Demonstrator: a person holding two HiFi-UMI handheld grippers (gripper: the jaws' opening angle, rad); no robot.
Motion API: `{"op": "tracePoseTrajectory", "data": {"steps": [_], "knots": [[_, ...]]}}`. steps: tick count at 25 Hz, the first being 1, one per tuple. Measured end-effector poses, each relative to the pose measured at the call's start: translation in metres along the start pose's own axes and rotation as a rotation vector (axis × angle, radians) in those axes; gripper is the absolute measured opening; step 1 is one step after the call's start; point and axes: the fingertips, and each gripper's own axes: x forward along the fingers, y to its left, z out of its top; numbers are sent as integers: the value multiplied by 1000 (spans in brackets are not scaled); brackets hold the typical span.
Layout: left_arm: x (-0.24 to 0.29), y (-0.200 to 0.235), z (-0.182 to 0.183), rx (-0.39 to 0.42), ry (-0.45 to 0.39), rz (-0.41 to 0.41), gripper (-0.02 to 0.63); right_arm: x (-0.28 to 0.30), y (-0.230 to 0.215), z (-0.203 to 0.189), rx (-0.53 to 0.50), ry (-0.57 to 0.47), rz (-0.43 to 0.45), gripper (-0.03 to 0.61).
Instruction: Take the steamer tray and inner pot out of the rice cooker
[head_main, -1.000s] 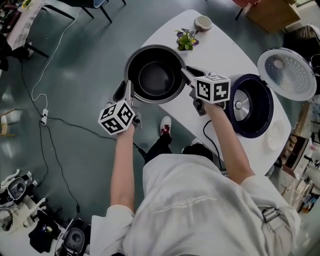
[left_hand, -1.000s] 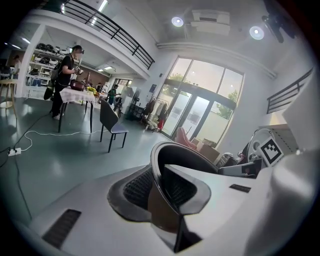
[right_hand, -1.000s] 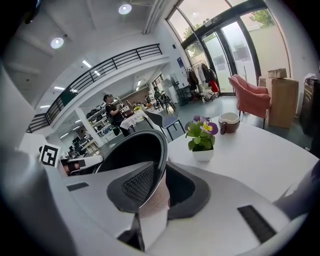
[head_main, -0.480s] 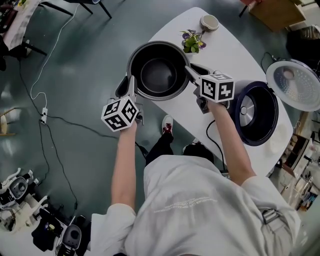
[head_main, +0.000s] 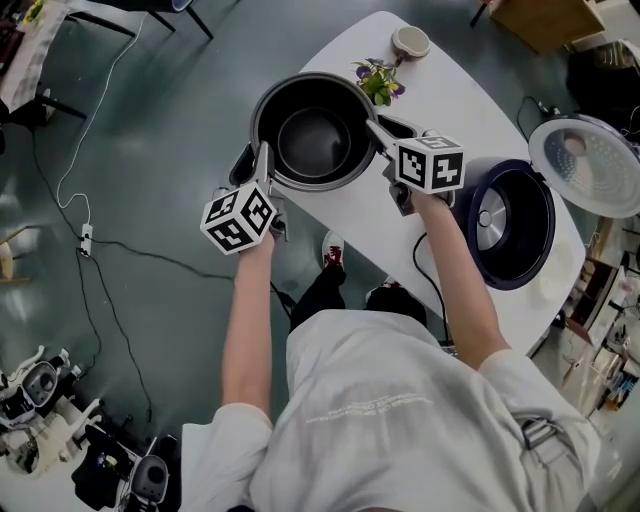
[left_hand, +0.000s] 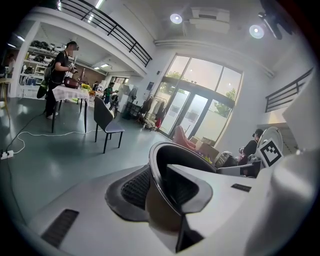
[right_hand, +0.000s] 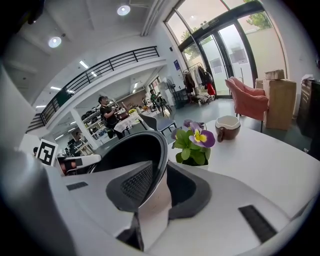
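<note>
White and oval, the table (head_main: 470, 110) carries the rice cooker (head_main: 537, 225), which stands open with its lid (head_main: 585, 165) tipped back. Left of the cooker and out of it, the dark inner pot (head_main: 315, 140) is pinched by its rim. The right gripper (head_main: 375, 130) is narrow on the cooker side, and the left gripper (head_main: 260, 160) is opposite, its jaws just eased wider with the rim between them. Up-left of the cooker sit a potted flower (head_main: 378, 80) and a cup (head_main: 408, 41).
</note>
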Motion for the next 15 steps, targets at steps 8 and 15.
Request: {"op": "tracePoseTrajectory", "data": {"steps": [8, 15], "knots": [[-5, 8, 4, -17, 4, -1, 136, -6, -4, 0, 30, 2, 14, 158], [-24, 0, 31, 137, -22, 0, 140, -50, 4, 18, -17, -102, -26, 173]]}}
